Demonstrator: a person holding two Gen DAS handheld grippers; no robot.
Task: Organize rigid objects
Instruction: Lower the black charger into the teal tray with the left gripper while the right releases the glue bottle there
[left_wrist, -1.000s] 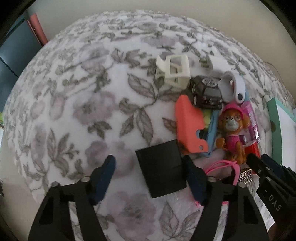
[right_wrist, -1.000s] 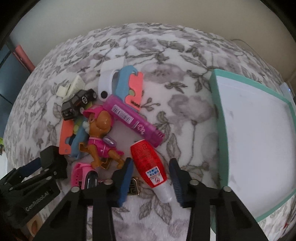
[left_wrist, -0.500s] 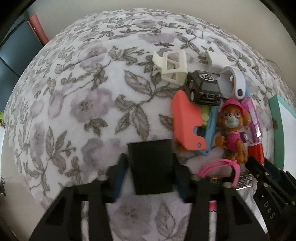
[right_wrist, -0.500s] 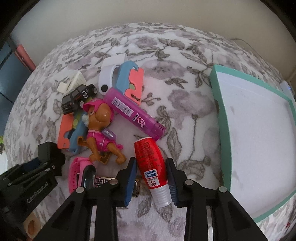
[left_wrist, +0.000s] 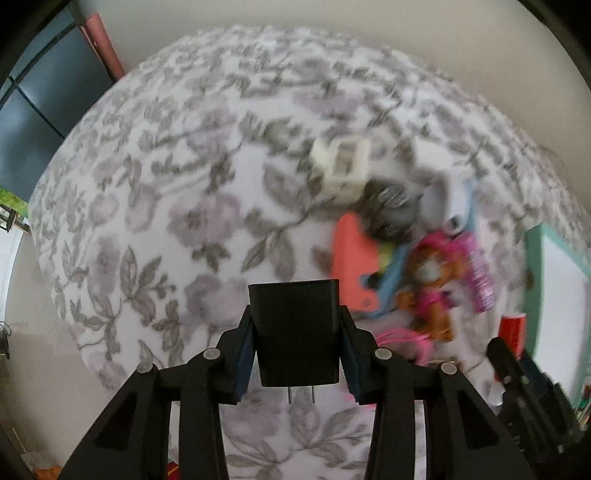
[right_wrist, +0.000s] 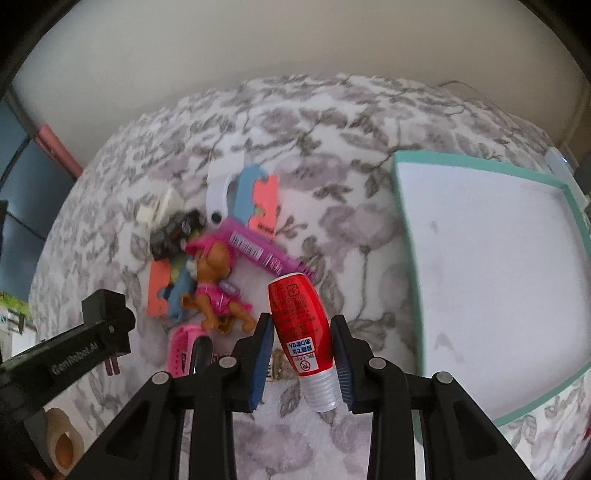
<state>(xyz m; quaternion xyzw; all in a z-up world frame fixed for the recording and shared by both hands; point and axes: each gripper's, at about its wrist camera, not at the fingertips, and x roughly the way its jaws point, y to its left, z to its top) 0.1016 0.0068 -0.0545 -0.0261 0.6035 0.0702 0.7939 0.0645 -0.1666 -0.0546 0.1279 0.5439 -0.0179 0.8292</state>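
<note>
My left gripper (left_wrist: 295, 332) is shut on a black plug adapter (left_wrist: 294, 325), lifted above the floral cloth with its two prongs pointing down. My right gripper (right_wrist: 301, 343) is shut on a red glue bottle (right_wrist: 301, 325), raised off the cloth. The left gripper with the adapter also shows in the right wrist view (right_wrist: 74, 350). A heap of toys lies between them: a dog figure in pink (right_wrist: 214, 280), a purple tube (right_wrist: 262, 251), a black toy car (right_wrist: 173, 232), orange and blue foam pieces (right_wrist: 258, 199), a cream plastic clip (left_wrist: 343, 170).
A shallow white tray with a teal rim (right_wrist: 406, 221) lies to the right of the heap. A pink watch (right_wrist: 184, 347) lies just left of my right gripper. A tape roll (right_wrist: 62, 439) sits at the lower left. A wall runs behind the table.
Both grippers closed on their objects and lifted them: the left took the black adapter, the right took the red bottle. Both views have pulled back and up from the cloth.
</note>
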